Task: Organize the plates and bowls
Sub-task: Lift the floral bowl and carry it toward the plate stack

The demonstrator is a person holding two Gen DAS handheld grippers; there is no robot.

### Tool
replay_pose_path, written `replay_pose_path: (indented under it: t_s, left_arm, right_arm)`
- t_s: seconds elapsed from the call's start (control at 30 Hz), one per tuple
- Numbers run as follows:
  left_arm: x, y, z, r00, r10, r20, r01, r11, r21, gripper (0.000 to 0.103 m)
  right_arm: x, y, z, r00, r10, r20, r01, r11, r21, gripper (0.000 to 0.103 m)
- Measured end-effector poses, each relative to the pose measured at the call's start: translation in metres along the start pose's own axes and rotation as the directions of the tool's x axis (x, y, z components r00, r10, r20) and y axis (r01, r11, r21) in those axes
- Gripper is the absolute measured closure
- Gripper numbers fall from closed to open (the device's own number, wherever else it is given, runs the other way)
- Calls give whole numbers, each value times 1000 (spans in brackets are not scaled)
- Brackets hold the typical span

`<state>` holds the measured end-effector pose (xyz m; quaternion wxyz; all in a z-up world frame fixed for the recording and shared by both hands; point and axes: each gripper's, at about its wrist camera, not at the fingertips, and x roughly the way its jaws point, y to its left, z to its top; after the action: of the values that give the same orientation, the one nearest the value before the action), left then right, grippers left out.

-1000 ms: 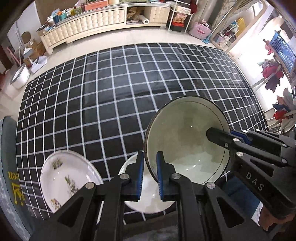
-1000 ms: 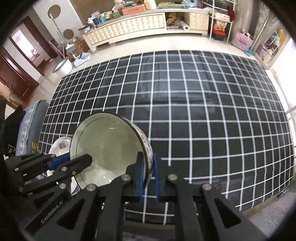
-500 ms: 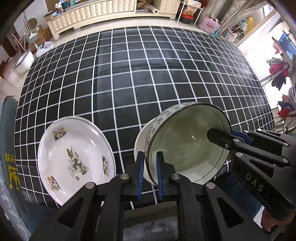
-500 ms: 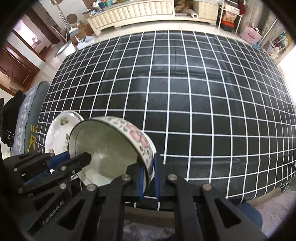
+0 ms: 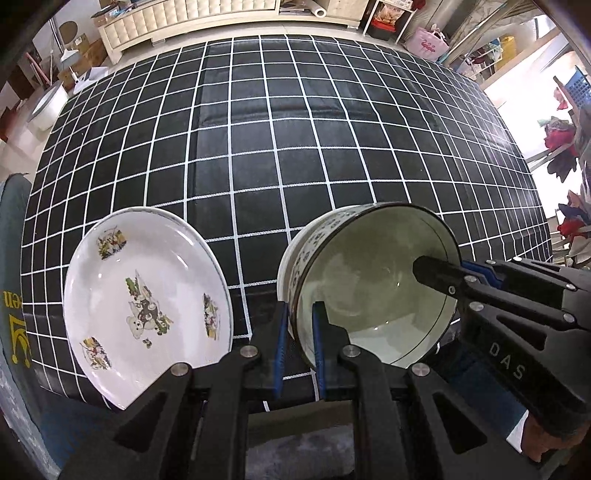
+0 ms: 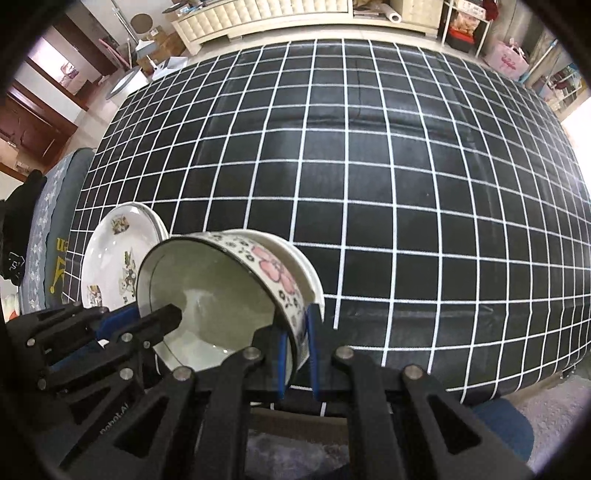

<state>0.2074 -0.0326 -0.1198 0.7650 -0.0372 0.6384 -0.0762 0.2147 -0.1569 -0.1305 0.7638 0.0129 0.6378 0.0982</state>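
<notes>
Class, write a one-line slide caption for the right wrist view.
Both grippers clamp a flowered bowl by its rim above a checked cloth.

Beyond the bowl (image 5: pixel 373 288) and plate (image 5: pixel 147 306) at the near edge, the checked cloth (image 5: pixel 295 129) lies open.

A lived-in home: a cream tufted cabinet (image 5: pixel 192 14) cluttered on top, wooden doors (image 6: pixel 33 122), a pink bag (image 5: pixel 426 46).
</notes>
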Motion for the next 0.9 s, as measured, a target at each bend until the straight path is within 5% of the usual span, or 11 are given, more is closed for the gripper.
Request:
replay_pose_path:
  t_s: [0.33,0.57,0.8,0.9]
  left_arm:
    - [6,4,-5,999,1,43,-3,999,37,83]
    - [-13,-1,2,995,-18,97,13,998,55,70]
    - [-27,8,4,986,-93,139,90,995,30,44]
    - [-20,11,1,988,-99,118,93,994,55,43]
  right_arm:
    - [-12,5,-4,999,-38,31,40,997,-61,82]
    - [-38,-3,-5,995,-8,101,13,998,-53,40]
    - [-46,-22,-10,988,58,140,-63,997,35,27]
    - [-41,-27,-14,986,72,148,-83,994,73,26]
